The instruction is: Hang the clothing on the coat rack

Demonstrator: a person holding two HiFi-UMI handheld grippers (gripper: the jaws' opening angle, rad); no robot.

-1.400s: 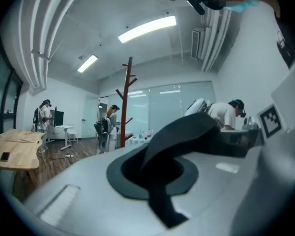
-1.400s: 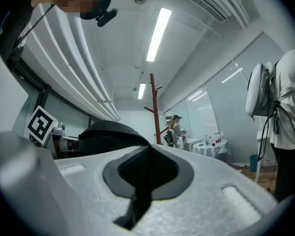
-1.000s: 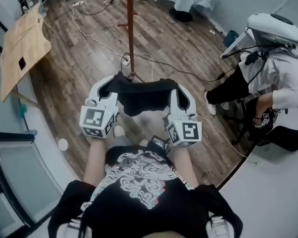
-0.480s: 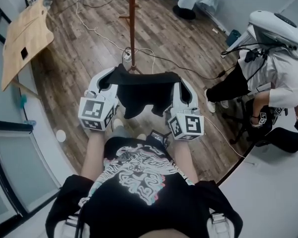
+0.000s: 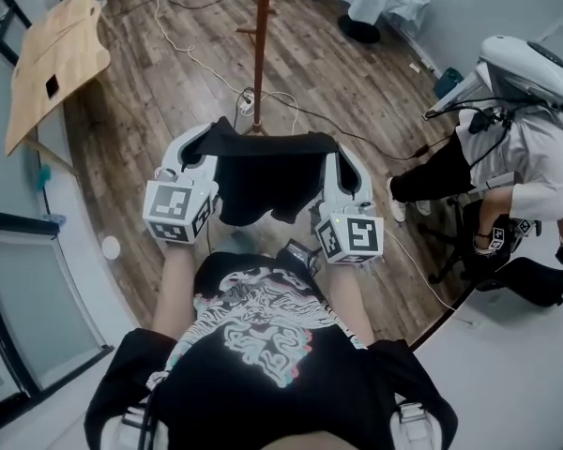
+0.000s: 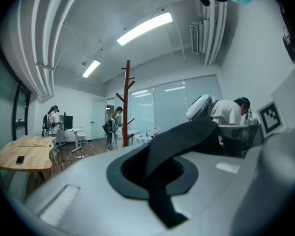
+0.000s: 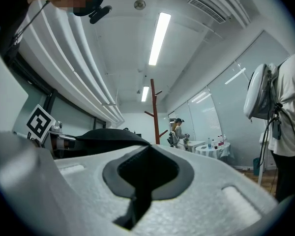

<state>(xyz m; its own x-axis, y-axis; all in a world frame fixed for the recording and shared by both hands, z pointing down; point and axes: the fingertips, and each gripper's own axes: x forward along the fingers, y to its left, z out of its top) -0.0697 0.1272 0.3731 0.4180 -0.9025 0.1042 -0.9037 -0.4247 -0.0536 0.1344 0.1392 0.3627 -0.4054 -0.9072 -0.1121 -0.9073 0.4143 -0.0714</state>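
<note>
So both sets of jaws are pinching shut on cloth right now: the left gripper [image 5: 203, 148] is holding one end of the black garment [image 5: 263, 176] and the right gripper [image 5: 342, 165] is holding the other. The garment is stretching sideways between them in front of the person, sagging in the middle. The coat rack [image 5: 261, 54] is standing straight ahead, beyond the garment's middle, so neither hand is looking nearer. I'm guessing both will be going forward and up together.
</note>
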